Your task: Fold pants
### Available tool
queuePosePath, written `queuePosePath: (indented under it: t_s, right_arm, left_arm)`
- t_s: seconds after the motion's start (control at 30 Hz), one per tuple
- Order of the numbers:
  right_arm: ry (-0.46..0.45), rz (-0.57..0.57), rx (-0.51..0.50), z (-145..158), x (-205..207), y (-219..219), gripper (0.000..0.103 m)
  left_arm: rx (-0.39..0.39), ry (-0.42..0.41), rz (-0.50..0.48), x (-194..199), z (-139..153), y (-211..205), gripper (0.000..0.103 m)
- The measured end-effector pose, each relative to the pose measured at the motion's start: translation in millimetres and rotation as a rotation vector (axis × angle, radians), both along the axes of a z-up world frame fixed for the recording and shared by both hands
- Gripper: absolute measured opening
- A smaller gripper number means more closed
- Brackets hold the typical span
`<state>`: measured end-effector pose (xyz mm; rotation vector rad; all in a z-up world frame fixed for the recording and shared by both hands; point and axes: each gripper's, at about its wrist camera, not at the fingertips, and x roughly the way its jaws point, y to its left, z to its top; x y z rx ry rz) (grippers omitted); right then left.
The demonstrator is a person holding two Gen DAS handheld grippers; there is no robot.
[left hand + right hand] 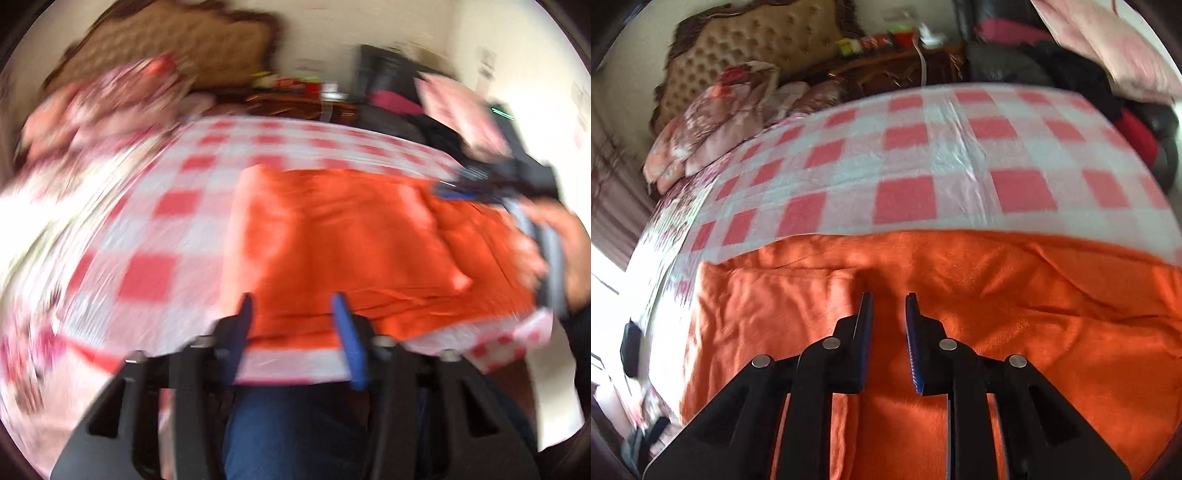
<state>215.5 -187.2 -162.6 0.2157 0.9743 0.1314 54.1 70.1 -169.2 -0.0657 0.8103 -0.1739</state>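
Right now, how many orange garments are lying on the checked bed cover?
1. The orange pants lie along the near edge of the checked cover, under the right gripper. More layers could be hidden underneath.

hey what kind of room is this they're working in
Most likely a bedroom: a tufted headboard against the wall, patterned pillows piled below it, and orange pants spread on the checkered bedcover.

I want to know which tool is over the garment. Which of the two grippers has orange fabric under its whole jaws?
The right gripper: orange pants fill the view beneath it. The left gripper hangs at the bed's edge, over the checkered sheet and blue jeans.
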Motion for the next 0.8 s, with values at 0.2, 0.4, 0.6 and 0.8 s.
queuePosePath:
  t_s: [0.2,0.4,0.6,0.8]
  right_arm:
    - [-0.019,0.201,-0.115,-2.4,-57.2,70.9,0.02]
    - [-0.006,0.242,-0.297,-30.2,-76.0,97.2,0.038]
    - [-0.01,0.183,-0.317,-30.4,-73.8,83.8,0.068]
    - [0.026,0.121,-0.291,-33.3,-67.8,74.8,0.085]
  left_arm:
    - [0.01,-0.028,-0.04,15.5,-5.5,8.3,0.017]
    - [0.068,0.01,0.013,21.0,-29.3,29.7,0.017]
    - [0.07,-0.119,0.009,11.8,-10.3,41.8,0.048]
    - [0.119,-0.11,-0.091,71.7,9.2,-1.7,0.055]
